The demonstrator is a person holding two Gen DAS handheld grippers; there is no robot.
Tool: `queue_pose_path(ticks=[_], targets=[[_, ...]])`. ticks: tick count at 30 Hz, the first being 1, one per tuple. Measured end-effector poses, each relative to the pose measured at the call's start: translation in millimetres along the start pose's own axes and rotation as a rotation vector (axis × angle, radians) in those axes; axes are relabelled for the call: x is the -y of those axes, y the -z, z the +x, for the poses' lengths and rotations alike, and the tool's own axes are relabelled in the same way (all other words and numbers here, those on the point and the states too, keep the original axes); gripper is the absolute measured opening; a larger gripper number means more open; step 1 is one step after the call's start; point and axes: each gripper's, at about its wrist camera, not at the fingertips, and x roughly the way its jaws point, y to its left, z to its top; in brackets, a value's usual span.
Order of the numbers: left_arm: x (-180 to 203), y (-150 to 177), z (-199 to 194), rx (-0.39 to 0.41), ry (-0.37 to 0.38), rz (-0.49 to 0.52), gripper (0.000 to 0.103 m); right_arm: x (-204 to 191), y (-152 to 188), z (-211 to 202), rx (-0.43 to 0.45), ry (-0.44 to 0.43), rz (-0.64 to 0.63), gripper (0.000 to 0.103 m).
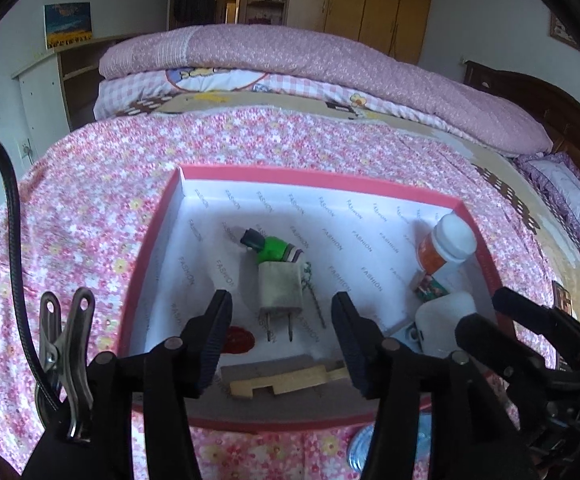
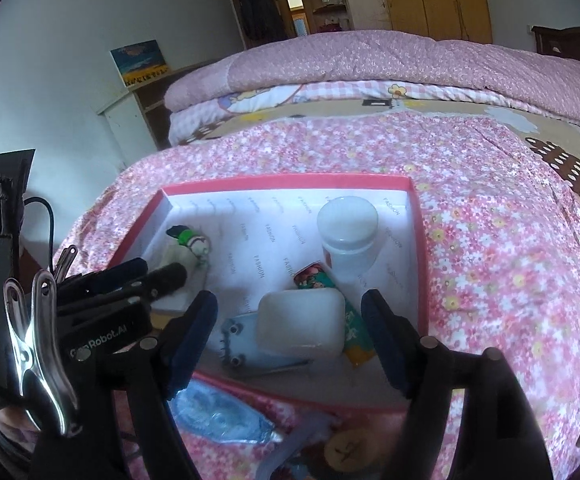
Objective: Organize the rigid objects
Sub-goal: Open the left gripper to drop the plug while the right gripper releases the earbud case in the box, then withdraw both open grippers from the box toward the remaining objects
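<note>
Both my claws stood open, empty, over near edge of pink box (image 1: pixel 152 240) on flowered bedspread (image 1: pixel 90 200). Left claw (image 1: pixel 282 340) hung just above white plug adapter (image 1: pixel 281 290); right claw (image 2: pixel 290 336) above white case (image 2: pixel 300 320). Already inside box: green figure (image 1: pixel 274 247), white-capped bottle (image 2: pixel 348 232), wooden piece (image 1: pixel 286 382). Still outside, near side: blue clear item (image 2: pixel 222 414), round wooden piece (image 2: pixel 346 450). Judged task well along, unfinished.

Soft daylight, fisheye warping, blurred foreground
</note>
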Motion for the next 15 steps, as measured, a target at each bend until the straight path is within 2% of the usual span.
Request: queue_pose_path(ticks=[15], targets=[[8, 18, -43, 0.031, 0.025, 0.028, 0.055, 1, 22, -38, 0.017, -0.028, 0.027, 0.077]])
